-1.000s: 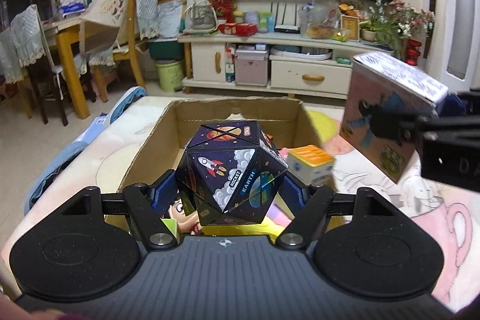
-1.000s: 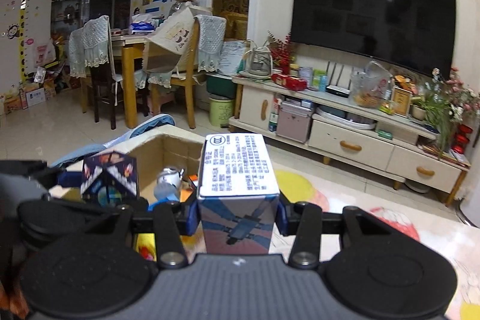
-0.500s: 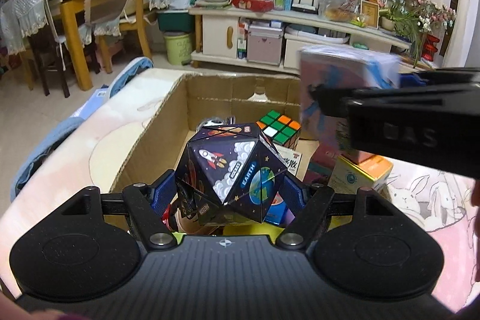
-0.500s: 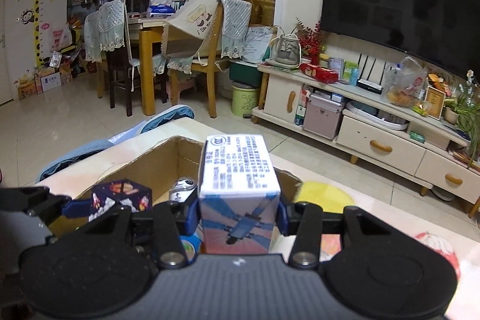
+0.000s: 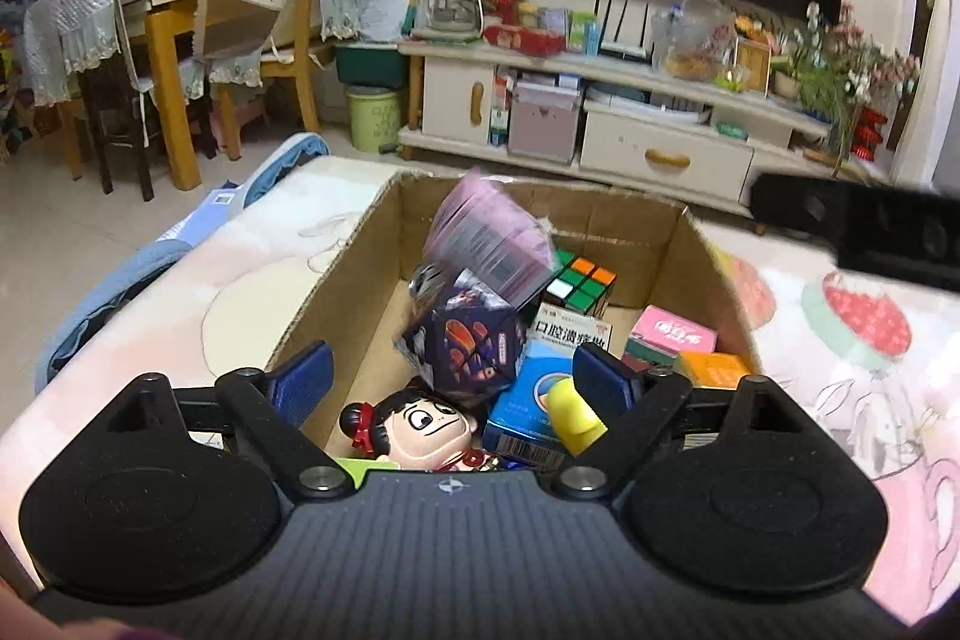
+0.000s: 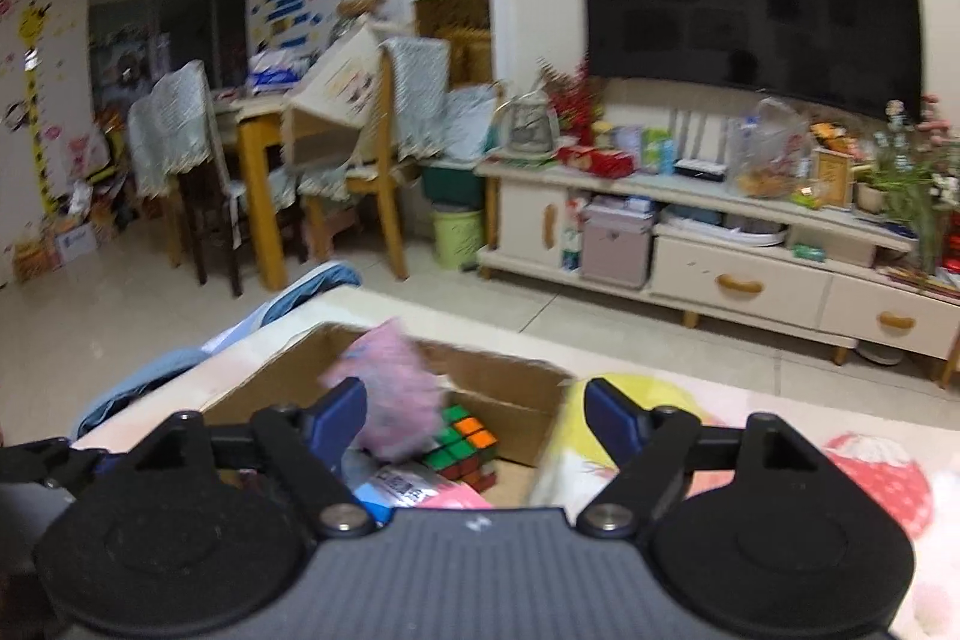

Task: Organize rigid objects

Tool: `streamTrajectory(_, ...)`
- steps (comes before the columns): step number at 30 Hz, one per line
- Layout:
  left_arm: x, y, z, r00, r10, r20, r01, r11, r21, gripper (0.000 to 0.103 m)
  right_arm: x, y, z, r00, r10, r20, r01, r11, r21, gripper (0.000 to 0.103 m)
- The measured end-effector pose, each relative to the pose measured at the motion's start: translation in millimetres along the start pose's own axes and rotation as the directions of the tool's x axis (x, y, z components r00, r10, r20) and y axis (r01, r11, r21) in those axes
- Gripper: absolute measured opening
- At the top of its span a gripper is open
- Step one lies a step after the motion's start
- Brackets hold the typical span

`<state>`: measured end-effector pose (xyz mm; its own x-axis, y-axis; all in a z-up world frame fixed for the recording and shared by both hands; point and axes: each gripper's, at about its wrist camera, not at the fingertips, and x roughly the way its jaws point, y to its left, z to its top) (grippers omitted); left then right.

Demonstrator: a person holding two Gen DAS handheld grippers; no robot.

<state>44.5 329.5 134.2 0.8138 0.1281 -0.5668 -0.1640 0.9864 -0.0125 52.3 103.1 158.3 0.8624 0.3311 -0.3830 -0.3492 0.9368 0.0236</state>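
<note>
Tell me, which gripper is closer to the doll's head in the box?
Left. The left gripper hangs open right over the doll's head; the right gripper, open too, hovers near the box's far right corner.

Cartoon-printed pink cloth [image 5: 852, 340] covers surface; open cardboard box [image 5: 354, 280] sits directly on it; blue fabric [image 5: 108, 292] at left edge.

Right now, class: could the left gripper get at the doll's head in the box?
Probably yes. The left gripper is open right above the doll's head, which lies uncovered at the cardboard box's near end.
</note>
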Motion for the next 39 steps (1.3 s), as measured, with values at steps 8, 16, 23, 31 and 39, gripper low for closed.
streamTrajectory(8, -41.5, -6.0, -14.7, 0.999, -0.011, 0.037, 0.011, 1.0, -0.003, 0.103, -47.5, -8.8, -28.6, 0.993, -0.117, -0.009, 0.118, 0.992, 0.047, 0.091)
streamTrajectory(16, -79.0, -14.8, -38.6, 1.0, -0.004, 0.017, 0.004, 1.0, 0.013, 0.103, -82.2, -6.6, -51.4, 0.987, -0.153, -0.052, 0.157, 0.984, 0.083, 0.091)
streamTrajectory(23, -104.2, -14.5, -56.1, 1.0, -0.006, 0.006, 0.006, 1.0, 0.002, 0.103, -111.9, 1.8, -65.9, 0.985, -0.163, -0.05, 0.165, 0.985, 0.044, 0.091)
streamTrajectory(31, -129.2, -18.4, -70.3, 1.0, 0.001, 0.02, -0.002, 1.0, 0.03, 0.103, -136.7, 12.8, -83.6, 0.987, -0.156, -0.048, 0.157, 0.988, 0.01, 0.091)
streamTrajectory(39, -143.4, -21.1, -77.3, 0.999, -0.01, 0.041, 0.008, 0.999, 0.035, 0.103, -154.6, 15.2, -90.8, 0.986, -0.162, -0.023, 0.163, 0.987, 0.005, 0.091)
